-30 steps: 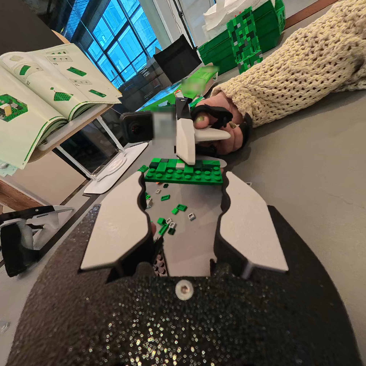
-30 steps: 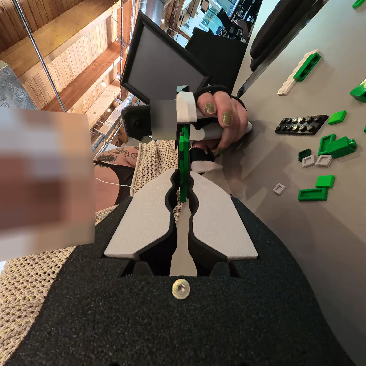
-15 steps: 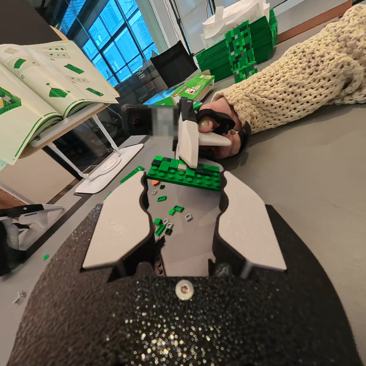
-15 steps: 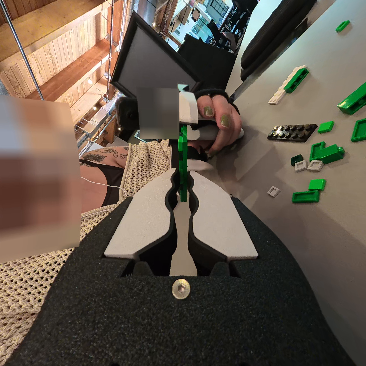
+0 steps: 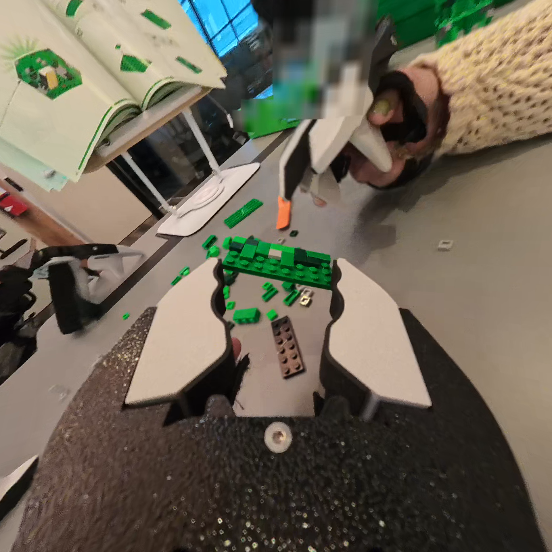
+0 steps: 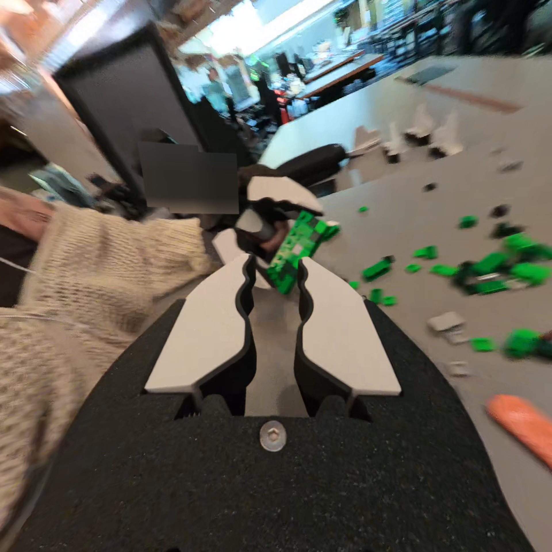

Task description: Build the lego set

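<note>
My left gripper [image 5: 276, 270] is shut on the green plate assembly [image 5: 277, 265], with one fingertip at each short end, and holds it above the grey table [image 5: 448, 268]. The assembly has a row of green, dark green and one white tile along its far edge. My right gripper [image 6: 274, 265] is open and empty, its fingers a short way from the assembly [image 6: 298, 248]. In the left wrist view the right gripper [image 5: 310, 179] hangs beyond the assembly, tips pointing down near an orange brick separator [image 5: 283, 215].
Loose green and grey pieces [image 5: 268, 298] and a brown plate [image 5: 288, 348] lie under the assembly. An open instruction booklet [image 5: 89, 74] sits on a white stand [image 5: 209, 197] at the left. A spare gripper [image 5: 77, 277] lies at the table's left edge. More bricks [image 6: 493, 274] lie to the right. Across from one pair of fingers to the other is roughly 5 cm.
My right gripper has opened, let go of the green assembly and pulled back from it. My left gripper still holds the assembly and has turned toward the loose pieces.
</note>
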`<state>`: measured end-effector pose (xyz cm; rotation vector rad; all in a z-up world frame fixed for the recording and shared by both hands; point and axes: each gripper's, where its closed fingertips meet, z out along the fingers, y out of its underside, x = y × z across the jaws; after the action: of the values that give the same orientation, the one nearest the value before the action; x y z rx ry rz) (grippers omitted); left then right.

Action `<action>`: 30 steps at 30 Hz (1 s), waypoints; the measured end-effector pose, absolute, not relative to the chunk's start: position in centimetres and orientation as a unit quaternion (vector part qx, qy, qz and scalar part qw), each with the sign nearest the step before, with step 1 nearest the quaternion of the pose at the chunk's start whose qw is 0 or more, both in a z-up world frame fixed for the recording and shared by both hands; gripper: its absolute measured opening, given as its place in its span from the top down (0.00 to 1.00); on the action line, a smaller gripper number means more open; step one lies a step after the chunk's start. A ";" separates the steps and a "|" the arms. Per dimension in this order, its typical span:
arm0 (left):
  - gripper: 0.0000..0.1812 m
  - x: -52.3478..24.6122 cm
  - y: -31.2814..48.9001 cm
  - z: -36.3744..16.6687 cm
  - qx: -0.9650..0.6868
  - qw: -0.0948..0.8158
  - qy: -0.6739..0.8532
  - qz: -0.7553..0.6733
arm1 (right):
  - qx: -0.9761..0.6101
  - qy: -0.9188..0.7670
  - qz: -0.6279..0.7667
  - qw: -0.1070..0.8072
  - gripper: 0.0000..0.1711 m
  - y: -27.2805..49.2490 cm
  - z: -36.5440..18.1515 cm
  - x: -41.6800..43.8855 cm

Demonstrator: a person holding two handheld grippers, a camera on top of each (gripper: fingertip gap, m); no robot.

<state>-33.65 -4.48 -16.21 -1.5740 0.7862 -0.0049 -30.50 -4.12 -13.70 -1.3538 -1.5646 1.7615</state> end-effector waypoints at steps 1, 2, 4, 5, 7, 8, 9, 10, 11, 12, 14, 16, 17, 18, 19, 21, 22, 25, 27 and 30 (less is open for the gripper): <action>0.62 -34.0 -4.3 -16.3 -0.693 0.635 0.341 0.005 | -0.491 -0.581 0.599 0.248 0.85 -3.0 -13.8 -31.0; 0.62 -34.3 -4.2 -16.3 -0.695 0.635 0.337 0.008 | -0.498 -0.603 0.556 0.281 0.85 -1.6 -14.2 -31.5; 0.62 -34.6 -4.2 -16.1 -0.696 0.637 0.330 0.000 | -0.500 -0.655 0.458 0.334 0.86 1.5 -15.2 -32.6; 0.62 -34.7 -4.3 -16.1 -0.698 0.638 0.326 -0.005 | -0.496 -0.678 0.413 0.351 0.86 3.0 -15.7 -33.1; 0.62 -34.8 -4.3 -16.0 -0.700 0.637 0.323 -0.014 | -0.480 -0.714 0.363 0.357 0.86 5.1 -16.6 -34.1; 0.62 -34.8 -4.3 -16.0 -0.700 0.636 0.322 -0.017 | -0.468 -0.734 0.351 0.346 0.88 5.6 -17.0 -34.6; 0.62 -34.8 -4.2 -16.1 -0.701 0.636 0.323 -0.018 | -0.450 -0.754 0.341 0.336 0.90 5.9 -17.6 -35.0; 0.62 -34.8 -4.2 -16.1 -0.702 0.635 0.323 -0.019 | -0.431 -0.772 0.328 0.332 0.91 6.2 -18.0 -35.3; 0.62 -34.8 -4.2 -16.1 -0.702 0.635 0.322 -0.020 | -0.415 -0.789 0.313 0.329 0.91 6.5 -18.5 -35.7; 0.62 -34.9 -4.2 -16.0 -0.703 0.636 0.318 -0.024 | -0.406 -0.802 0.301 0.318 0.91 6.8 -19.1 -36.0; 0.62 -35.1 -4.2 -15.7 -0.704 0.641 0.304 -0.036 | -0.406 -0.817 0.298 0.280 0.91 6.8 -19.9 -36.5; 0.62 -35.4 -4.1 -15.5 -0.704 0.645 0.293 -0.047 | -0.415 -0.826 0.296 0.240 0.90 6.8 -20.5 -36.8; 0.62 -35.4 -4.1 -15.4 -0.705 0.645 0.291 -0.050 | -0.418 -0.831 0.292 0.223 0.90 6.8 -20.9 -36.9; 0.62 -35.4 -4.1 -15.5 -0.706 0.643 0.290 -0.050 | -0.421 -0.834 0.289 0.207 0.90 6.8 -21.2 -36.9; 0.62 -35.4 -4.1 -15.5 -0.707 0.642 0.292 -0.049 | -0.425 -0.835 0.289 0.197 0.89 6.8 -21.4 -37.0; 0.62 -35.2 -4.1 -15.7 -0.708 0.638 0.299 -0.043 | -0.430 -0.833 0.289 0.194 0.89 7.1 -21.7 -37.5; 0.62 -35.2 -4.1 -15.8 -0.708 0.636 0.303 -0.040 | -0.430 -0.832 0.291 0.195 0.90 7.1 -21.7 -37.6; 0.62 -35.0 -4.1 -16.0 -0.709 0.632 0.309 -0.036 | -0.430 -0.838 0.286 0.176 0.90 6.9 -22.4 -37.7; 0.62 -35.0 -4.1 -16.0 -0.709 0.633 0.308 -0.037 | -0.427 -0.842 0.283 0.169 0.91 6.8 -22.5 -37.7; 0.62 -35.1 -4.1 -15.9 -0.709 0.633 0.307 -0.039 | -0.422 -0.847 0.281 0.158 0.96 6.6 -22.5 -37.5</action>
<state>-35.05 -4.09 -15.93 -1.6226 0.7021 -0.0884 -37.50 6.64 -22.54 -1.2078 -2.4231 0.8024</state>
